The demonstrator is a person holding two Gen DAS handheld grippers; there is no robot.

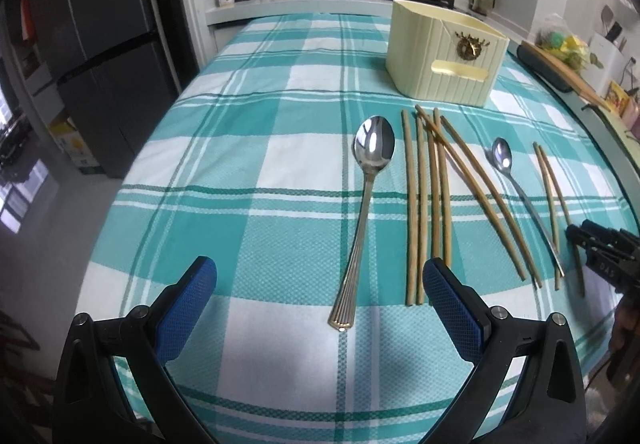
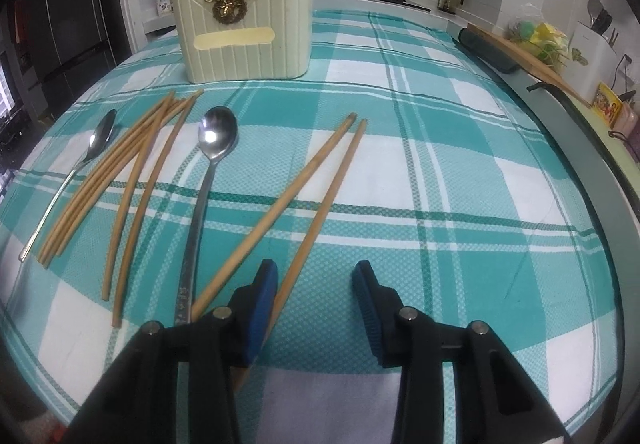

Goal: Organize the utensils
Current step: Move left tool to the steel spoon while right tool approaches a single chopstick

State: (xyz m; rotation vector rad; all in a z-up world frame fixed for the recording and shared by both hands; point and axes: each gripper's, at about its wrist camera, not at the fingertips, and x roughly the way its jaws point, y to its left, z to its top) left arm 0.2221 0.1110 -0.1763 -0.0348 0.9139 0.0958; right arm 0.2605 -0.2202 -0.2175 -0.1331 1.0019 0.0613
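Two chopsticks (image 2: 316, 184) lie on the checked cloth (image 2: 440, 164) at the right gripper (image 2: 316, 272): one runs under its left pad, the other lies between the half-open jaws, neither pinched. Left gripper (image 1: 320, 276) hovers wide open and empty, the big spoon (image 1: 360, 212) handle between its pads, a cream holder (image 1: 444, 56) beyond.

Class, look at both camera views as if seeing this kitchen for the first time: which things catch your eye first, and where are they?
The teal-and-white checked tablecloth fills both views. On it lie brown wooden chopsticks in a loose row with a large shiny steel spoon at their left. Behind them stands a cream ribbed plastic utensil holder bearing a gold deer-head emblem.
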